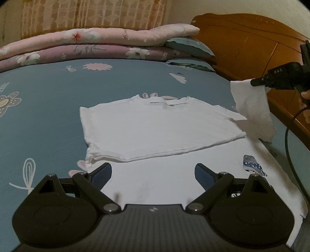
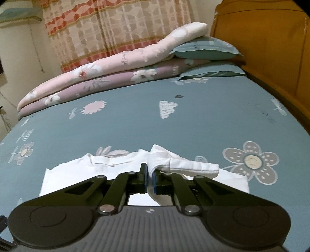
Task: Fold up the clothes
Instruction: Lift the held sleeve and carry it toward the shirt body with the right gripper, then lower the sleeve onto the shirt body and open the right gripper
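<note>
Left wrist view first: our left gripper (image 1: 153, 174) fills the bottom of the frame with its blue pads spread wide apart and nothing between them, hanging over the near part of a white t-shirt (image 1: 155, 126). That shirt sits in the middle of the frame on the bed, partly folded, with one layer lying across another and a small hat-like print (image 1: 253, 164) showing at the lower right. Over at the right edge we can see our right gripper (image 1: 255, 82) pinching a sleeve (image 1: 251, 108) of it, lifted clear of the bed so the cloth hangs down.

From the right wrist view it's the same story up close: the jaws are pressed together on that bunched white sleeve (image 2: 174, 164), which drapes off to the right of the fingers, with the rest of the shirt flat underneath at the bottom centre.

Beyond the shirt, the whole surface is a teal bedsheet (image 1: 48, 108) with cartoon flowers and clouds printed on it. Further back, across the upper part of the frame, there's a stack of folded floral quilts (image 1: 87, 46), pink over mauve, and two teal pillows (image 1: 189, 50) beside them. A wooden headboard (image 1: 251, 44) takes the upper right, and a patterned curtain (image 1: 93, 13) hangs along the top behind everything.
</note>
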The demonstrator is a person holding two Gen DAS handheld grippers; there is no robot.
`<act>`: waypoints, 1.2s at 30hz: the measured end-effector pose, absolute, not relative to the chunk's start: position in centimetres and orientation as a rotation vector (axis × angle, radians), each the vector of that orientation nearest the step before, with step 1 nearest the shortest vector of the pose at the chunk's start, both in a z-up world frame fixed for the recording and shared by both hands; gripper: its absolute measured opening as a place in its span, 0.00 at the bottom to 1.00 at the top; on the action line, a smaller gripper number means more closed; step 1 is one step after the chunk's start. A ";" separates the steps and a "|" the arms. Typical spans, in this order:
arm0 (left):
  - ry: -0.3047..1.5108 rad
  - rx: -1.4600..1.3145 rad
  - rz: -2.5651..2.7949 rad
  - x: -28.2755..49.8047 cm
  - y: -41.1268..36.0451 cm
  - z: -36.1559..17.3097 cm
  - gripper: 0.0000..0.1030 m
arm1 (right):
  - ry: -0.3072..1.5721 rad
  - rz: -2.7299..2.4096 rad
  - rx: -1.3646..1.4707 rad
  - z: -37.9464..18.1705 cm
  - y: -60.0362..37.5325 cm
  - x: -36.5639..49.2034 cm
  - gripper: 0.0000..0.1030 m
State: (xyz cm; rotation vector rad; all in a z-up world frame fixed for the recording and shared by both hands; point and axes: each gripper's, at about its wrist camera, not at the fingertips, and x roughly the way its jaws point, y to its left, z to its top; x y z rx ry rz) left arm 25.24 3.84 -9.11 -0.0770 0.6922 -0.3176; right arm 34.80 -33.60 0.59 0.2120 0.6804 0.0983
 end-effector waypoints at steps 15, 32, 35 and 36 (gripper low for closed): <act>0.684 -0.178 -0.233 25.6 9.1 -9.4 0.90 | 0.733 0.237 0.193 0.2 -23.8 41.7 0.06; 0.684 -0.224 -0.149 26.0 13.3 -9.5 0.90 | 0.813 0.415 0.049 -3.6 -11.0 44.2 0.05; 0.679 -0.230 -0.146 25.9 13.6 -9.4 0.90 | 0.815 0.424 0.028 -4.2 -9.7 44.0 0.05; 0.677 -0.231 -0.144 25.9 13.7 -9.4 0.90 | 0.813 0.427 0.020 -4.5 -9.3 44.0 0.05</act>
